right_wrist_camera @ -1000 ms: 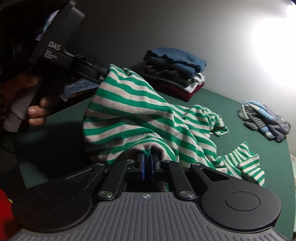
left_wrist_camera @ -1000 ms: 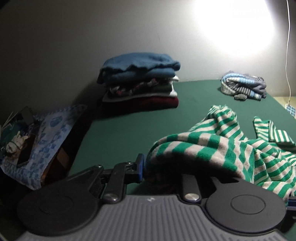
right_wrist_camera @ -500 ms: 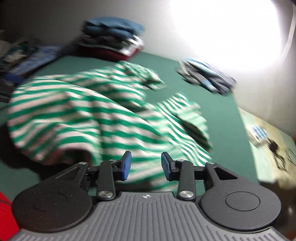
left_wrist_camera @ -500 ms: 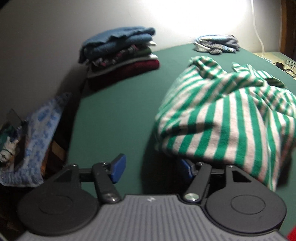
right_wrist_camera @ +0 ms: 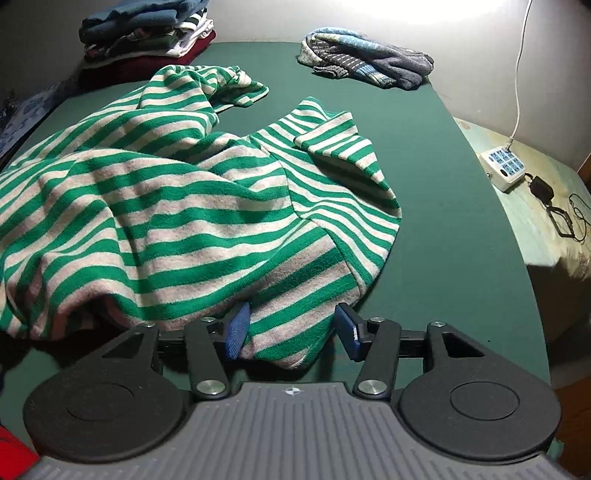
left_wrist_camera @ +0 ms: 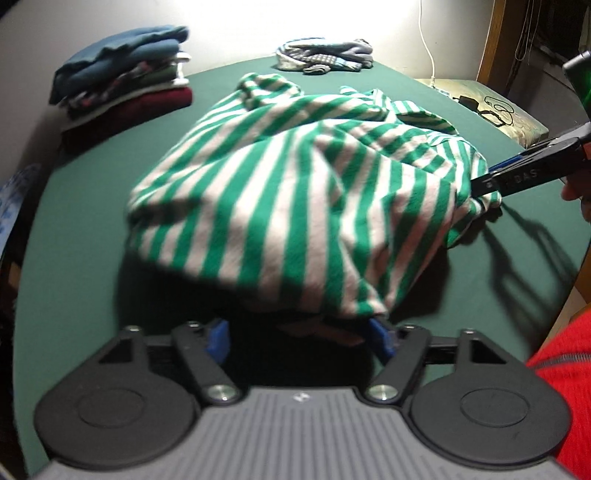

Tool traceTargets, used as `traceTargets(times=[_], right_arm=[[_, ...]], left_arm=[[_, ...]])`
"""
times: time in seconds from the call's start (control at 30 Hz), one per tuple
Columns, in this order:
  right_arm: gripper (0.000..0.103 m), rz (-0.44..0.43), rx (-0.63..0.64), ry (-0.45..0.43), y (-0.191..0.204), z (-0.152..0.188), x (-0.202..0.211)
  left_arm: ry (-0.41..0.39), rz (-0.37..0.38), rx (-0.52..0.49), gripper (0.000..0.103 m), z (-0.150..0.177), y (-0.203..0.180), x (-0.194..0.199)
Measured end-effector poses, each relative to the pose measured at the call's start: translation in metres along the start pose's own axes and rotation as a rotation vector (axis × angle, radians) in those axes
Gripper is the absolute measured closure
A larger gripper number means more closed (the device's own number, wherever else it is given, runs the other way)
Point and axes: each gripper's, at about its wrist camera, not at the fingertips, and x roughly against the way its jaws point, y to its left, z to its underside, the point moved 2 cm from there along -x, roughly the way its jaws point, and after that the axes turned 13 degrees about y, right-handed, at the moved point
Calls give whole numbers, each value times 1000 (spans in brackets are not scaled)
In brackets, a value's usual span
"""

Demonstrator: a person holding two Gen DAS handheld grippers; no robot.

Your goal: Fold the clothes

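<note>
At the bottom of the right wrist view, the right gripper [right_wrist_camera: 291, 332] has its jaws apart, a corner of the green striped sweater [right_wrist_camera: 177, 206] lying loose between them. In the left wrist view the left gripper [left_wrist_camera: 299, 338] also stands apart, the sweater's edge draped over the gap. The sweater spreads rumpled across the frame's middle on the green bench [right_wrist_camera: 443, 184]. Beyond, a folded stack [right_wrist_camera: 147, 29] sits upper left and a blue-grey knit [right_wrist_camera: 365, 59] upper centre.
</note>
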Motion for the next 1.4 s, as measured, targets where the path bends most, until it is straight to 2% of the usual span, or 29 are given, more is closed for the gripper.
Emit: traceTargets(times=[0.07,0.1,0.13,0.2,0.23,0.33,0.47,0.63,0.73,0.83,0.9,0.93,1.0,1.07,1.13,1.2,1.33,1.4], right_arm=[[54,-14,4,-12,1,-1,-2],[62,-22,12,-20,3,-1,-2],[73,-24,28,-33,5,-1,0],[83,-26,64,-61,10,0,3],[92,-17,82,-89,11,1,7],[101,2,119,-176,11,1,21],[101,-6,81,-269,-6,-12,42],[101,10,39,-364,-25,-35,62],[103,14,27,-409,-30,-54,63],[103,33,5,-442,-33,-78,58],[103,47,-12,-440,-36,-94,52],[103,38,-13,-410,-36,-100,50],[101,-38,40,-382,-32,-99,55],[88,-68,195,-377,-21,-83,63],[57,-92,376,-347,-11,-57,64],[54,-129,491,-302,2,-29,60],[55,-187,623,-204,34,8,43],[55,-121,637,-214,47,11,32]], left_arm=[[0,-4,15,45,-6,-4,-4],[-2,-7,25,48,-9,-6,-5],[-4,-8,37,53,-12,-8,-5],[-18,-22,62,66,-16,-11,-3],[-26,-31,75,74,-18,-13,-1],[-77,-82,118,81,-27,-10,8],[-153,-126,191,81,-49,7,23],[-228,-174,210,82,-86,29,36],[-250,-176,237,82,-110,47,36],[-240,-146,284,82,-133,69,26],[-216,-156,293,82,-146,77,14],[-202,-173,292,82,-151,79,8],[-187,-183,286,81,-154,80,1],[-193,-173,286,78,-149,79,1],[-188,-179,278,76,-142,78,-1],[-177,-183,274,76,-139,78,-5],[-173,-182,272,76,-142,78,-9],[-176,-176,276,76,-143,79,-8]])
